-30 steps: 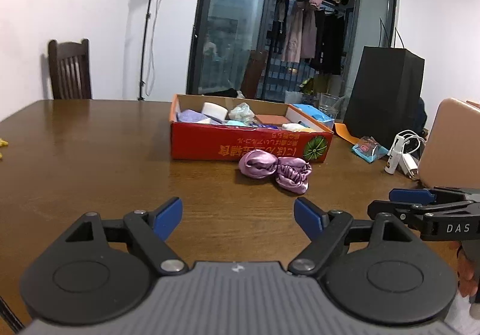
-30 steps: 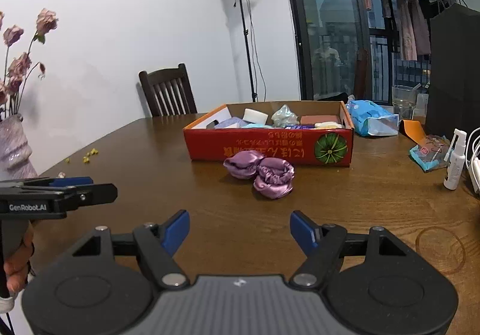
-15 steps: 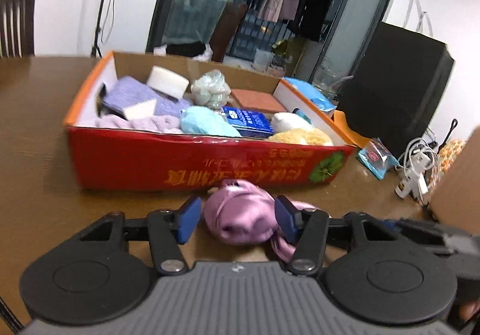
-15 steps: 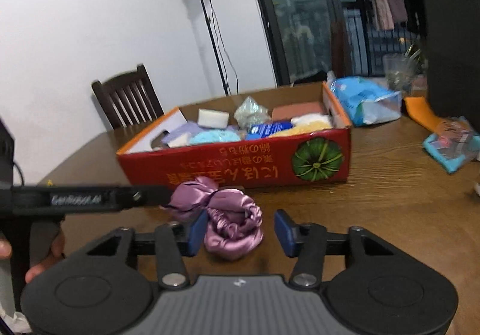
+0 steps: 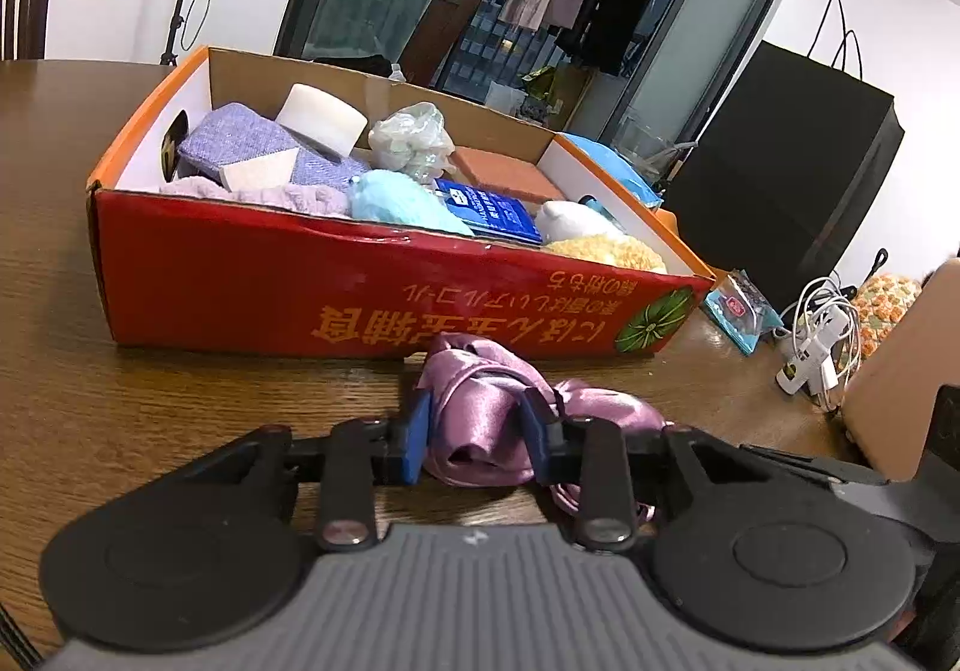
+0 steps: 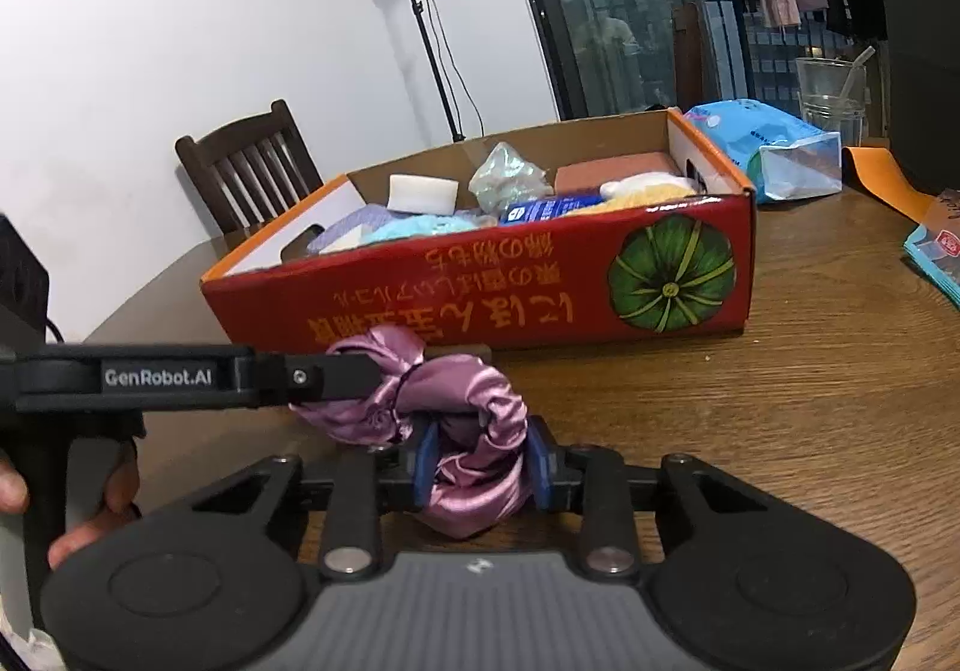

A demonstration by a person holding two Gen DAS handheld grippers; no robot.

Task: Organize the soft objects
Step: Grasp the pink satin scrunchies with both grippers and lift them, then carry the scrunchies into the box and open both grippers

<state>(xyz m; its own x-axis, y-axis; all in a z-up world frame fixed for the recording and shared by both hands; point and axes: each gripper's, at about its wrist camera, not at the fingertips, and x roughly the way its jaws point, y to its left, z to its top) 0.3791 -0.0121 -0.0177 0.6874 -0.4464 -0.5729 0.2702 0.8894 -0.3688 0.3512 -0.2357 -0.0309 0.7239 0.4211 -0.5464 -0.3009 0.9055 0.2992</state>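
both grippers are on the purple satin bundle, which lies on the wooden table just in front of the long near wall of the red cardboard box, roughly at the middle of that wall and touching or nearly touching it. the left gripper has its blue pads on either side of the bundle's left lump and its jaws are closing, the satin already squeezed between them; the right gripper is doing the same on the right lump, its jaws closing with the cloth bunched and pressed between the pads. in the right wrist view the left gripper's finger reaches across onto the far lump, and a hand grips its handle at the lower left. so the step in hand looks like the pickup: a two-handed pinch on one soft item, not yet lifted off the table. the box already holds other soft things, packed fairly full. the next move, as i judge it, calls for firming both grips, raising the two ends together so the slippery satin does not slide out, clearing the near wall and finding a gap inside the box.
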